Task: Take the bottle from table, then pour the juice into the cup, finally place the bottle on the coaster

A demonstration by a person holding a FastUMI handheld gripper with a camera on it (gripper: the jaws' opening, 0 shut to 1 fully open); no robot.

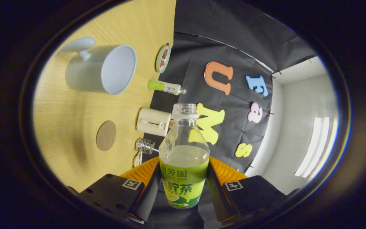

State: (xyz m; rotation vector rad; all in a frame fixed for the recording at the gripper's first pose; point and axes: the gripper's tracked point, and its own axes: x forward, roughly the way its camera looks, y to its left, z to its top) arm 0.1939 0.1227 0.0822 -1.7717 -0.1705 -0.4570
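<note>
I've got the bottle (184, 152) clamped btwn both fingers of the gripper (183, 187), pads pressing its labelled lower half. Clear plastic, green/yellow label, cap off, neck open. Pale liquid sits approx. halfway up, its surface slanted vs. the bottle walls, so the bottle's tipped w/ the whole view rolled sideways. Cup (102, 68) is a pale mug w/ a handle, standing on the wooden table (68, 133), inside looks empty, well apart from the bottle mouth. Coaster (106, 135) is a round brown disc, flat on the table, bare, near the cup but not touching.
</note>
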